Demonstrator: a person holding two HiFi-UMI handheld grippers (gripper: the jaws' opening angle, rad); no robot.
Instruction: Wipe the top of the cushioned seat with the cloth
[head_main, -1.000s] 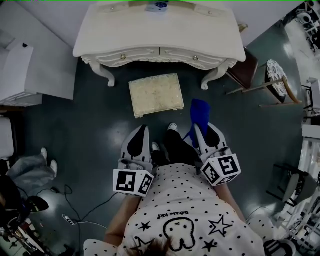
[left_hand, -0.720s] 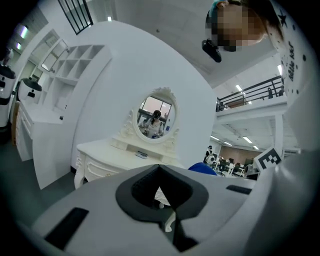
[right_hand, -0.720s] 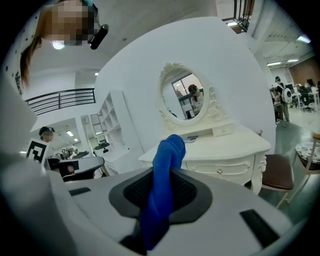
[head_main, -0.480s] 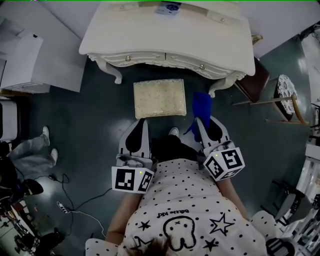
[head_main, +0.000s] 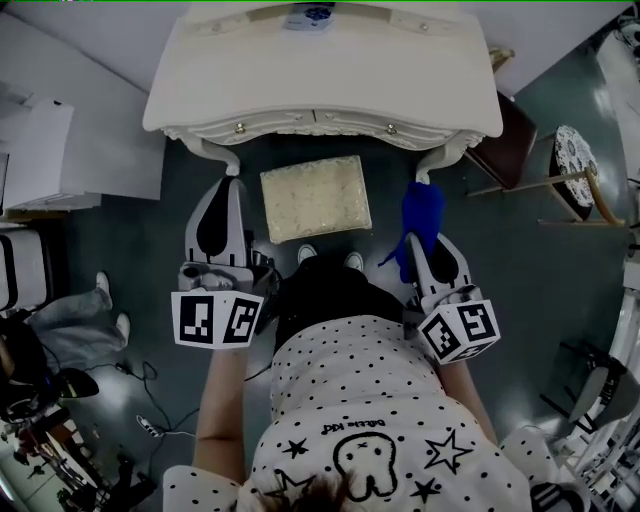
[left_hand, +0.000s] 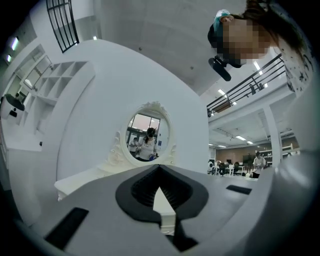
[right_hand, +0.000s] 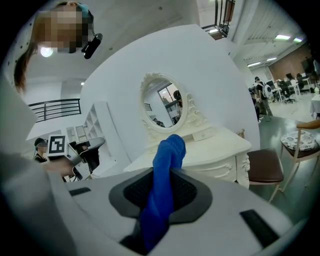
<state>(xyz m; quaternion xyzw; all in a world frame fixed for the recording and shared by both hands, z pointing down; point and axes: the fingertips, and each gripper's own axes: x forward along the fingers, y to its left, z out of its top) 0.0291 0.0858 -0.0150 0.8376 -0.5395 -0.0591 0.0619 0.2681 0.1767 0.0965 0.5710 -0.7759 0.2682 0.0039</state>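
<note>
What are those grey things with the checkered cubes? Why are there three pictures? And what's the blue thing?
A person is standing and looking down, and a camera on their head took the top picture. Each hand holds a hand-held gripper, a pincher with two jaws. The cube on its back is part of it.

The left hand-held gripper is shut with nothing in it. The right hand-held gripper is shut on the blue thing, a cloth.

The other two pictures come from small cameras riding on the grippers. They look along the jaws at a white dressing table and its mirror.

On the floor in front of the table stands a cushioned seat. The cloth is off to its right, not on it.
</note>
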